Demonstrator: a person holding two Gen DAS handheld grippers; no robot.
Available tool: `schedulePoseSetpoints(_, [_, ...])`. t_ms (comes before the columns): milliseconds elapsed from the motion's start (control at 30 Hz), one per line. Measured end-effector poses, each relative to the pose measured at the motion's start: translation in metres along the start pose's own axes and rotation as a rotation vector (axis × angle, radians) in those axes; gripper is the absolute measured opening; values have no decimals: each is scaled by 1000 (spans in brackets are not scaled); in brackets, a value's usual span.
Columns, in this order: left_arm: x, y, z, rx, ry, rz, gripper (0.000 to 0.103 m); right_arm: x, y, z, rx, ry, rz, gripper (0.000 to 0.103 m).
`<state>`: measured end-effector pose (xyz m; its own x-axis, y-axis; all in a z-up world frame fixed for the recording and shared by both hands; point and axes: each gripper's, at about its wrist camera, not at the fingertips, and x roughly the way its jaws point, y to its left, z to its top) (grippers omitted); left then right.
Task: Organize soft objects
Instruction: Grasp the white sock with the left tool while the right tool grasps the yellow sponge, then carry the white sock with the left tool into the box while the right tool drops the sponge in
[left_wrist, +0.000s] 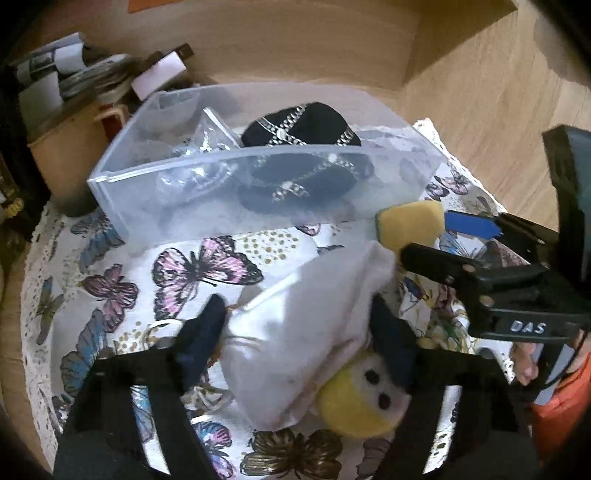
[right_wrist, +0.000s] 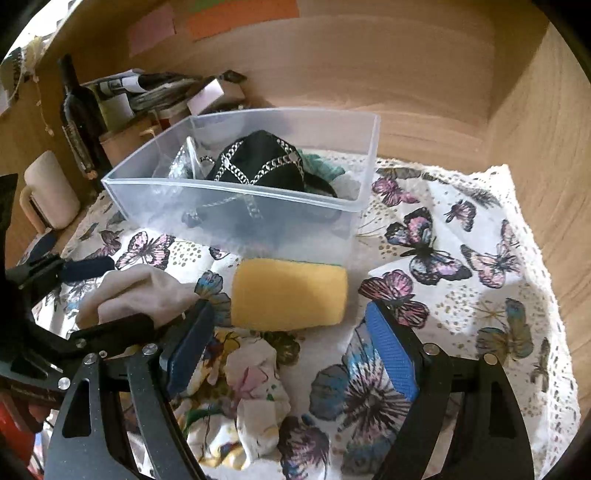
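A clear plastic bin (left_wrist: 207, 206) (right_wrist: 325, 221) stands on a butterfly-print cloth (left_wrist: 110, 258) (right_wrist: 461, 258) and holds a black chain-trimmed cap (left_wrist: 303, 125) (right_wrist: 258, 158) and a clear bag. My left gripper (left_wrist: 299, 332) is open, its fingers on either side of a white cloth pouch (left_wrist: 295, 332) (right_wrist: 136, 291). A yellow and white plush toy (left_wrist: 362, 398) lies by its right finger. My right gripper (right_wrist: 291, 354) is open just in front of a yellow sponge (right_wrist: 290, 293) (left_wrist: 410, 221). A crumpled floral cloth (right_wrist: 255, 398) lies under it.
A dark bottle (right_wrist: 79, 114), a beige mug (right_wrist: 51, 192) (left_wrist: 70, 155), and stacked papers and boxes (left_wrist: 92, 74) (right_wrist: 159, 92) stand at the back left. Wooden walls (left_wrist: 295, 44) (right_wrist: 535, 166) close in the back and right.
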<state>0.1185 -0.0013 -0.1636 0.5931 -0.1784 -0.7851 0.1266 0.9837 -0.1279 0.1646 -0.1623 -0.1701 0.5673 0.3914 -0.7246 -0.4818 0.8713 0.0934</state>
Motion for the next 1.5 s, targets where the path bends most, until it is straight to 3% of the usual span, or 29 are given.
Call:
schedulePoseSetpoints(133, [1,2,0,-1,-17,7,56,8,-1,1,21,18,13,80])
schedulePoseSetpoints(233, [-4,8,1,-1,-44,2,43,9,-1,1,25,18,24,61])
schedulePoseSetpoints(333, [-11,11,3,-1,-73,10,37,5,0,0,23,-2,18,57])
schedulePoseSetpoints(667, [-61,17,24,1,-230,41,36,-36,7,3,-4,-115,8,56])
schedulePoseSetpoints(967, [-103,26,53,-7,-383,60,36,-72,18,30,-34,-241,21,56])
schedulePoseSetpoints(1267, [-106,37,85,-30,-433,95,36,-79,21,63,-53,-319,20,56])
schedulePoseSetpoints(1500, [-67,50,94,-56,-375,124,36,-47,14,76,-42,-264,23,56])
